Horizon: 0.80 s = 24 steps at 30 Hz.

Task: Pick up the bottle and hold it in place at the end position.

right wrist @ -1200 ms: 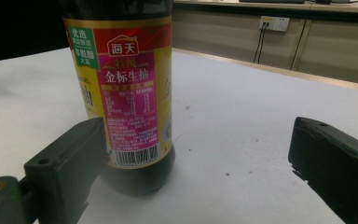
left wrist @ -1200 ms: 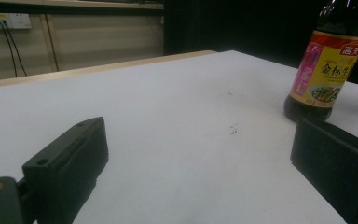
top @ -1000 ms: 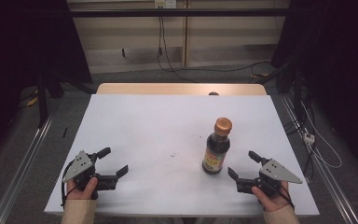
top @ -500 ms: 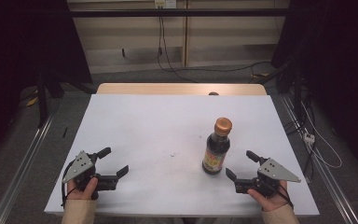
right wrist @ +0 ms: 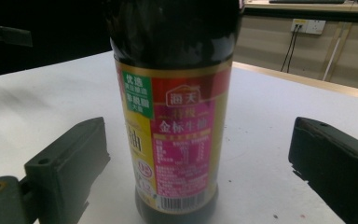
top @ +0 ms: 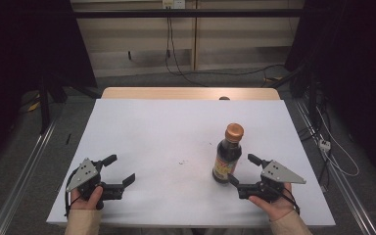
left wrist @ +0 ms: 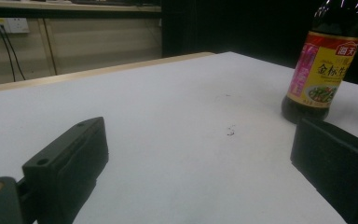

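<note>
A dark soy sauce bottle (top: pixel 226 156) with an orange-brown cap and a yellow and pink label (right wrist: pixel 177 116) stands upright on the white table (top: pixel 166 132), right of centre. My right gripper (top: pixel 241 168) is open just right of the bottle's base. Its jaws have just been closing a little. The bottle stands at their mouth, and the pads (right wrist: pixel 74 154) are clear of it on both sides. My left gripper (top: pixel 121 169) rests open near the front left edge with nothing between its fingers. In the left gripper view the bottle (left wrist: pixel 324 70) stands far off to the right.
A wooden strip (top: pixel 191 93) runs along the table's far edge, with a small dark object (top: pixel 223 98) on it. Tiny dark specks (top: pixel 182 161) mark the table's middle. Cables and a power strip (top: pixel 324 143) lie on the floor to the right.
My right gripper has moved left and a little forward, closing in on the bottle's base. The left gripper and the bottle have stayed put.
</note>
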Available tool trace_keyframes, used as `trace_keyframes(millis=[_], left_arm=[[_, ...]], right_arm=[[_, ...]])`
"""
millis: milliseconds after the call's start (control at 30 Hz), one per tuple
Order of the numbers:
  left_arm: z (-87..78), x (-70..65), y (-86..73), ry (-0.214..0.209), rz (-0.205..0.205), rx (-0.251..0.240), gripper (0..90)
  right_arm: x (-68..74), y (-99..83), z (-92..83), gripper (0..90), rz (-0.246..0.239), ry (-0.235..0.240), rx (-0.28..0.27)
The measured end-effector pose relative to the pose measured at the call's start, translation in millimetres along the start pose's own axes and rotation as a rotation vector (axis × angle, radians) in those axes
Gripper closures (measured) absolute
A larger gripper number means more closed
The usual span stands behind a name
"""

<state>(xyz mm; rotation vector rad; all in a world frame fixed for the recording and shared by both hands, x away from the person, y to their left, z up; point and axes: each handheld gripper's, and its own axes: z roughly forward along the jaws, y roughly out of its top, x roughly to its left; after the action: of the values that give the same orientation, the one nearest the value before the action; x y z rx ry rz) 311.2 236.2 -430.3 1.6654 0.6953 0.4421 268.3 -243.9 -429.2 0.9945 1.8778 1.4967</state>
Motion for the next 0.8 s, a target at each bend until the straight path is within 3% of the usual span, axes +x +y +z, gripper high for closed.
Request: trace_keyframes(millis=[200,800], left_arm=[[0.4,-0.2,-0.2,0.0,0.002,0.001,3.7],[0.9,-0.6,0.1,0.0,0.003,0.001,3.7]], right_arm=[[1.4,4.5,6.0,9.9,0.003,0.014,0.027],[2.8,26.2,22.2,26.0,0.029,0.064,0.018]])
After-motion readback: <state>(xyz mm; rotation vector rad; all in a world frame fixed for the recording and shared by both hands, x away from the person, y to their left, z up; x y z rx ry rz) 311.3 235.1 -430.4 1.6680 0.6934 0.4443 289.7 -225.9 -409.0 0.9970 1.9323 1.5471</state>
